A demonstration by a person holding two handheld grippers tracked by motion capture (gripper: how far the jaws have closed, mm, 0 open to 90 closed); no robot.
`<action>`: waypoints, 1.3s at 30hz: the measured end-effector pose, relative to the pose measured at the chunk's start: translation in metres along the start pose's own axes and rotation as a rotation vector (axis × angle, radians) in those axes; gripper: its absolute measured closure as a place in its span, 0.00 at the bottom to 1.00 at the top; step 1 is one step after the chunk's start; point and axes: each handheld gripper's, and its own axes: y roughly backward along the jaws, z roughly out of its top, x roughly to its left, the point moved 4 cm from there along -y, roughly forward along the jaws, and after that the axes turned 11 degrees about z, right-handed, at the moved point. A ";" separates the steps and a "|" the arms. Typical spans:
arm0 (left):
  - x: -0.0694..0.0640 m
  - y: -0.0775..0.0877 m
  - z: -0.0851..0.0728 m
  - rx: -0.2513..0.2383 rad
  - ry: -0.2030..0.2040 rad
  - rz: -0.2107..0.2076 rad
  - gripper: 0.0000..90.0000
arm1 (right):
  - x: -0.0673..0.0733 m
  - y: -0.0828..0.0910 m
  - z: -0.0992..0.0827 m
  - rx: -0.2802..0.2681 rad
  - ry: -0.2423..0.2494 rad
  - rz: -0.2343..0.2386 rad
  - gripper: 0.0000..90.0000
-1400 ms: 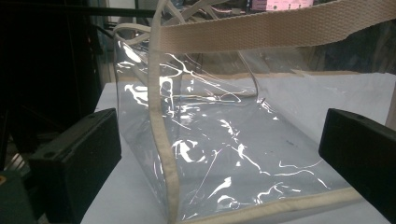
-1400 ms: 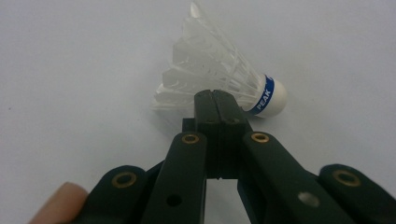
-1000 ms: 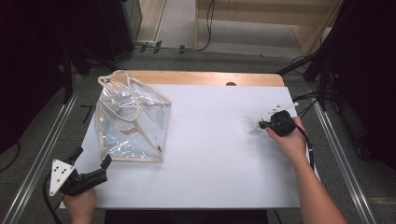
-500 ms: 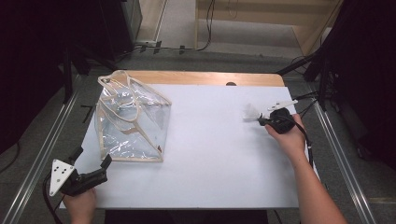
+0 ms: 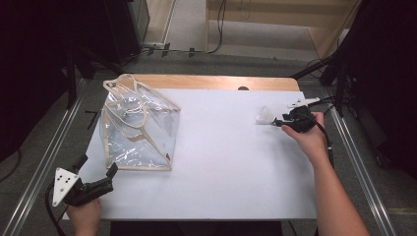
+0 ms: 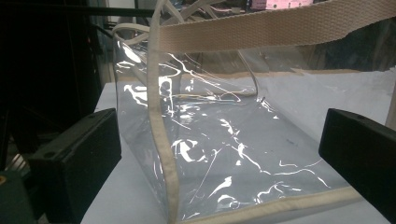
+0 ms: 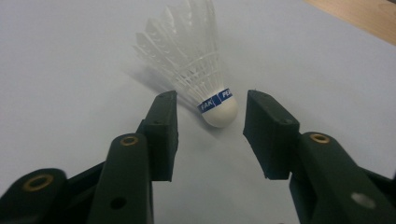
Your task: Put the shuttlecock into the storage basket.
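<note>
The right tool [image 7: 208, 135] is spread apart, with one jaw on each side of a white shuttlecock [image 7: 196, 65]. The round cork end of the shuttlecock sits just in front of the tool, between the two jaw tips, and its feathers point away from the tool. It lies on its side on the white worktop [image 5: 226, 172]. The jaws are near the cork but do not touch it.

The left tool [image 5: 93, 184] is spread wide too and holds nothing. A see-through bag [image 6: 224, 140] with a tan edge stands just ahead of it, and a tan strap [image 6: 280, 23] hangs above its jaws.

I think the right tool is about to pinch the shuttlecock, maybe to put it in the bag. Things could go wrong here. The cork is round and smooth, so it could pop out if the jaws close off-centre. The shuttlecock is light, so a bump from one jaw could roll it away. If the jaws close on the feathers, they could bend or break.
</note>
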 end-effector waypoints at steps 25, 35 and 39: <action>-0.002 0.000 0.000 0.000 -0.009 0.003 0.00 | -0.008 -0.038 -0.003 0.108 0.065 -0.015 0.55; -0.001 0.000 0.000 -0.001 -0.007 0.003 0.00 | -0.004 -0.033 -0.004 0.083 0.035 -0.014 0.67; -0.001 0.000 0.000 -0.001 -0.007 0.003 0.00 | 0.000 -0.031 -0.003 0.059 0.025 -0.004 0.67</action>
